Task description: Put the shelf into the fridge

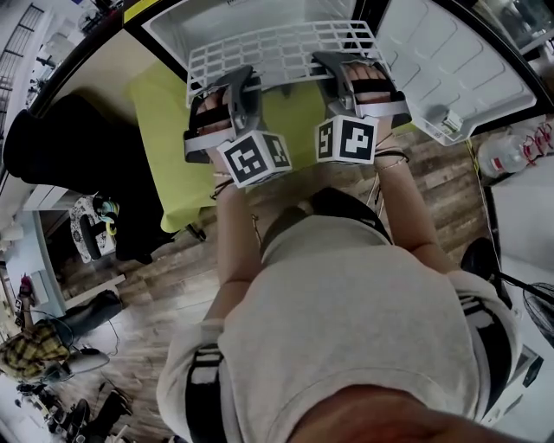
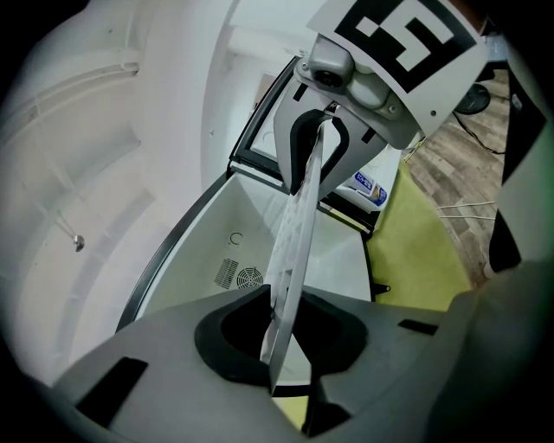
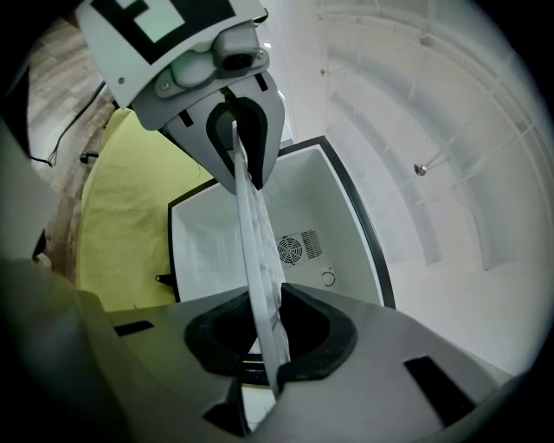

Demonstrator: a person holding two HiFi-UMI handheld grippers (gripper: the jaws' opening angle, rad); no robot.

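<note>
**Shelf held at fridge mouth by both grippers; not yet seated**

The white grid shelf (image 1: 279,50) is observed at the open mouth of the fridge (image 1: 164,24). Its far edge is over the cavity and its near edge is gripped at two places. The left gripper (image 1: 227,97) is clenched on the near edge toward the left. In the left gripper view the shelf (image 2: 294,234) is seen edge-on, pinched between the pads. The right gripper (image 1: 351,80) is likewise clamped on the shelf (image 3: 258,251), toward the right. The fridge door (image 1: 450,73) stands open at the right. A yellow-green surface (image 1: 173,147) lies below the grippers.

The shelf is judged not yet seated. Only a thin rim is held in each jaw, so slipping or pivoting could be caused by any knock against the cavity walls. If one gripper were advanced ahead of the other, the shelf would be skewed and could jam. The side supports cannot be made out, so a missed ledge and a drop inside are possible.
</note>
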